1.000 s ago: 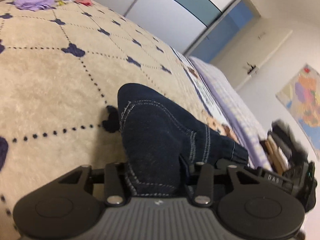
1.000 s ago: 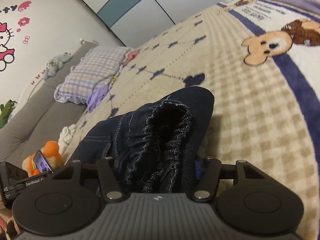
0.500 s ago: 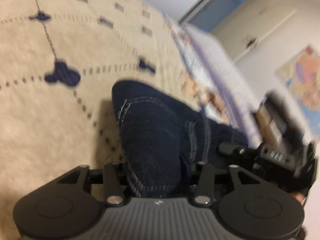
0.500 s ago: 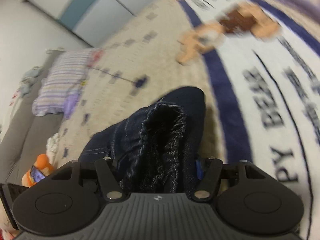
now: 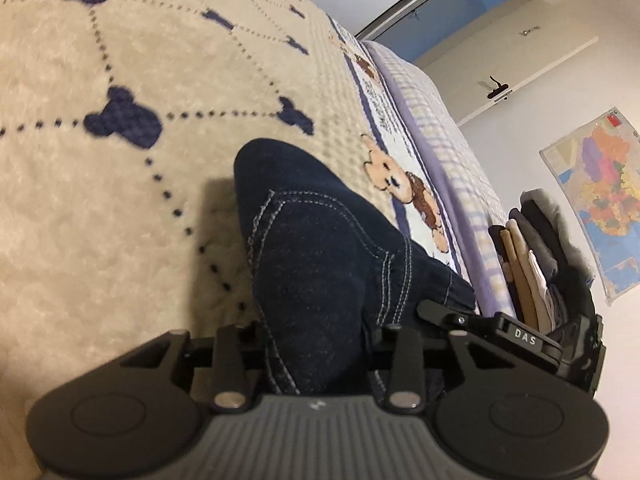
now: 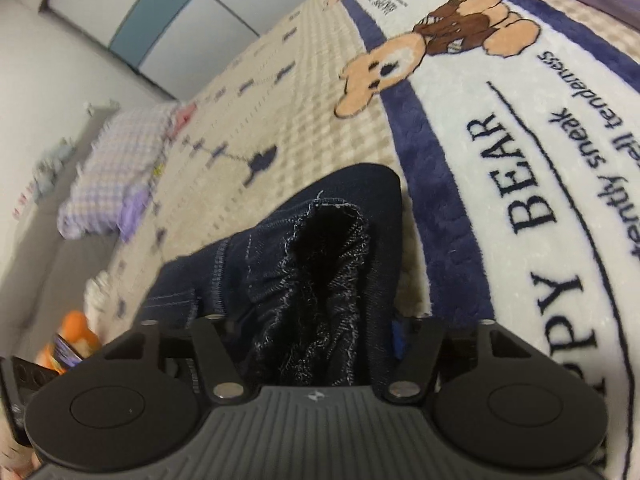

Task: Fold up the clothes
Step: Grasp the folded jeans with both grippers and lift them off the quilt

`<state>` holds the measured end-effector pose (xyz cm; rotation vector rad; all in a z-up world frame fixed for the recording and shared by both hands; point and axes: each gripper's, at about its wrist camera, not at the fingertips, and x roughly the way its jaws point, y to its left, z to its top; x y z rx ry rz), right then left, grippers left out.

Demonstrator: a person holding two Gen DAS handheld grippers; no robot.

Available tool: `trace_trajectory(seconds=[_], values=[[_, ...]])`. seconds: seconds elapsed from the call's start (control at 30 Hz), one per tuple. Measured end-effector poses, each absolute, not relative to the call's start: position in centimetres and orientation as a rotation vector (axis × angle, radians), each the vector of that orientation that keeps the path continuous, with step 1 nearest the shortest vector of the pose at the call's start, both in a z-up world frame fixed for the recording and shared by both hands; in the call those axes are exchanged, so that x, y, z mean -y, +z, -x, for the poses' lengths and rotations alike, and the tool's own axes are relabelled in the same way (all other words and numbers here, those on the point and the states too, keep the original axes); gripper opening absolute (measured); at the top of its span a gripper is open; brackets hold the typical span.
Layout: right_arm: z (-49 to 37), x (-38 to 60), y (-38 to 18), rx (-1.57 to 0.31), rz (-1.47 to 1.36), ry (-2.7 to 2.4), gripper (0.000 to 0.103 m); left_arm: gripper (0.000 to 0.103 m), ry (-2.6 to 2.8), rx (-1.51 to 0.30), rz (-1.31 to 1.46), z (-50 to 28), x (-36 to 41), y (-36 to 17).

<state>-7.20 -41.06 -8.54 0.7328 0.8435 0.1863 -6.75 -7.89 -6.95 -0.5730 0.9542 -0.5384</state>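
Across both wrist views we see the beige fleece blanket [image 5: 120,200] spread over the bed, patterned with dark blue bear heads and dotted lines, its white border [image 6: 520,168] bearing a printed teddy bear [image 6: 384,68] and the words "BEAR". Beyond it lies a lilac checked sheet [image 5: 444,152]. On the far wall in our left view hangs a coloured map [image 5: 600,184], and a stack of folded clothes [image 5: 532,256] stands at the bed's edge. In our right view a checked pillow [image 6: 120,148] rests at the far end of the blanket, with an orange toy [image 6: 68,344] low at the left.

On the blanket lies the pair of dark blue jeans [image 5: 320,248], bunched and lifted at the near end where we grip it. Our left gripper [image 5: 316,344] has a stitched fold of denim running straight out from between its fingers; the jaws are closing, with cloth filling the gap between them and pressed on both sides. Our right gripper [image 6: 316,344] has the gathered elastic waistband [image 6: 320,280] of the jeans [image 6: 360,208] bulging up between its fingers; these jaws are also closing, set moderately wide around the thick wad of cloth that they clasp. The right gripper's body shows at the right edge of our left view, just beside the denim.
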Motion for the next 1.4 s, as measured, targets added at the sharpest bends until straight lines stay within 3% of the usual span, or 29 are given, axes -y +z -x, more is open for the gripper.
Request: trace_trajectory(seconds=[0.23,0.97,1.4], values=[[7.9,45.2,-2.0,-0.765,-0.74,0.138,0.058,0.035,-0.634,-0.902,0.601,5.0,12.7,-1.3],[8.3,70.7,24.2,-0.659,-0.668,-0.138,0.059,0.035,-1.069,-0.813,0.633,-3.7,39.8,17.4],[4.7,81.8,26.6,-0.695,-0.643,-0.266,0.059,0.035,-1.076,-0.838,0.683,-7.1,52.3,17.6]])
